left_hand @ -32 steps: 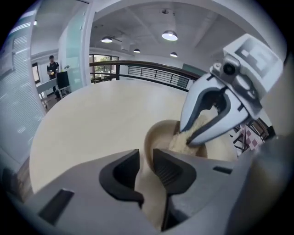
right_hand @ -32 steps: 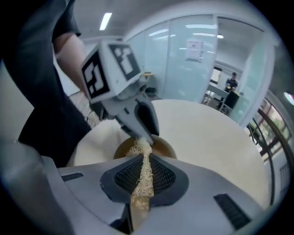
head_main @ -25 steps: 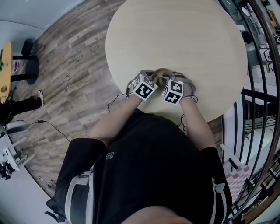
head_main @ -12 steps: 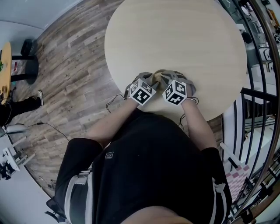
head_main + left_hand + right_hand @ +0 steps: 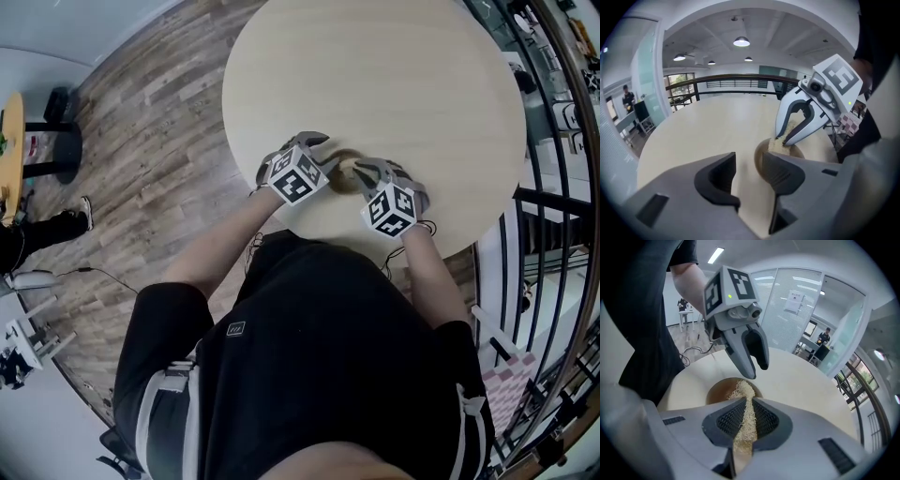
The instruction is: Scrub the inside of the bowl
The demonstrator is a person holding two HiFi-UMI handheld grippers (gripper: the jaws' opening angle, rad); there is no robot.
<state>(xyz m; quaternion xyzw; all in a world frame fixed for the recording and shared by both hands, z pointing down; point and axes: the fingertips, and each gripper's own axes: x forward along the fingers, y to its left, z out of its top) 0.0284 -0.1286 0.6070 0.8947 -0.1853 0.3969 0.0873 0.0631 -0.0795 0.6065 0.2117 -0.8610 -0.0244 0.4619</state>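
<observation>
Our left gripper (image 5: pixel 751 174) had just been opening, with nothing between its jaws. Our right gripper (image 5: pixel 746 427) pinched the scrubber (image 5: pixel 744 394) over the bowl (image 5: pixel 719 390).

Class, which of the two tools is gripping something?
The right tool, shut on the straw-coloured scrubber; the left tool has just been opening its jaws, with nothing between them.

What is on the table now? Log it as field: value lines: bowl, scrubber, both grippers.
table: round, pale wood
bowl: brown, upright, near the person's edge of the table
scrubber: pale fibrous pad, free end at the bowl's mouth
right gripper: shut on the scrubber
left gripper: open, jaws have just been opening, nothing between them, beside the bowl
</observation>
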